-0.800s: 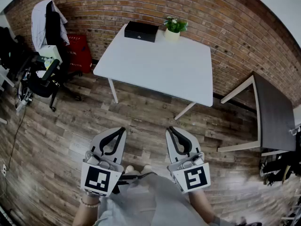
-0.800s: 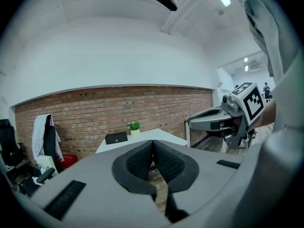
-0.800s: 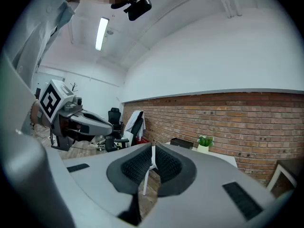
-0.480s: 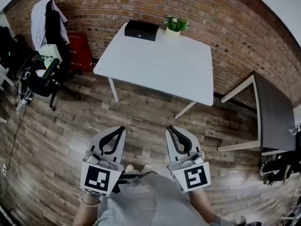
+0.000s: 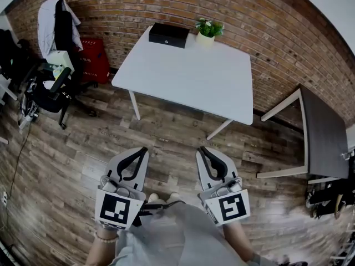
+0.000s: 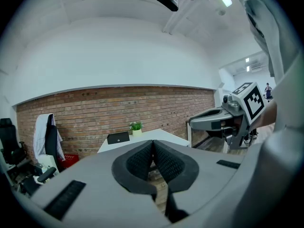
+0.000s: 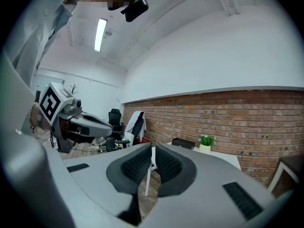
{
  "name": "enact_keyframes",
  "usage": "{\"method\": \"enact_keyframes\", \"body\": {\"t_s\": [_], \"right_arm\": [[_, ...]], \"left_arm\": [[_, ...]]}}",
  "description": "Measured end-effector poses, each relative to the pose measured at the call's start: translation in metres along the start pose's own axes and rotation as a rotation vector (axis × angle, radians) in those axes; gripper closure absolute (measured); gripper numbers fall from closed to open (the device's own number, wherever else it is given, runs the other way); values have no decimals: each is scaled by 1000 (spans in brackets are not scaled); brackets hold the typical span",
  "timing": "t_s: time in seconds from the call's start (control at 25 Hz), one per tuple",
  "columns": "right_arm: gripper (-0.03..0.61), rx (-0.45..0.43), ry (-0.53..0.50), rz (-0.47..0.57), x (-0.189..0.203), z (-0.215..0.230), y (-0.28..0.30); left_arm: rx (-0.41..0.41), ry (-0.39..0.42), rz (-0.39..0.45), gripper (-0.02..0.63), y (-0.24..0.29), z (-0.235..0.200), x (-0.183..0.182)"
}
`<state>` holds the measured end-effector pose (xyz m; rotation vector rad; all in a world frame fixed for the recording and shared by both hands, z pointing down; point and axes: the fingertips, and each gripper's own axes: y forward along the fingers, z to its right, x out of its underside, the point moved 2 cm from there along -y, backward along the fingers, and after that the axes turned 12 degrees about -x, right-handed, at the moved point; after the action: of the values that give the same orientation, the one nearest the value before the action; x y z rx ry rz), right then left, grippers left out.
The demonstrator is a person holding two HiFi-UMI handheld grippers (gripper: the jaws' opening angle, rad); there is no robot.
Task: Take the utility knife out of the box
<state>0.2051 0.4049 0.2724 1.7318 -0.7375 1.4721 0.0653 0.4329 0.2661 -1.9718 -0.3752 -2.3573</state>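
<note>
A closed black box (image 5: 168,35) sits at the far edge of a white table (image 5: 188,76), by the brick wall. No utility knife shows in any view. Both grippers hang low over the wooden floor, well short of the table. My left gripper (image 5: 145,151) is shut with nothing between its pads, and so is my right gripper (image 5: 201,149). The left gripper view shows its jaws (image 6: 153,144) closed, with the box (image 6: 118,137) far ahead. In the right gripper view the closed jaws (image 7: 153,148) point toward the box (image 7: 183,143).
A small potted plant (image 5: 206,31) stands right of the box. An office chair with a white coat (image 5: 52,32) and a red case (image 5: 91,60) are at the left. A dark table (image 5: 321,134) stands at the right. Wooden floor (image 5: 172,132) lies between me and the table.
</note>
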Motion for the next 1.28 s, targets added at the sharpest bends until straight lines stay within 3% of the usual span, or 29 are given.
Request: {"method": "enact_keyframes", "body": {"t_s": [1.28], "right_arm": [[525,49,7,25,-14,-60,26]], "left_arm": [[25,8,26,597,-40,-54,18]]}}
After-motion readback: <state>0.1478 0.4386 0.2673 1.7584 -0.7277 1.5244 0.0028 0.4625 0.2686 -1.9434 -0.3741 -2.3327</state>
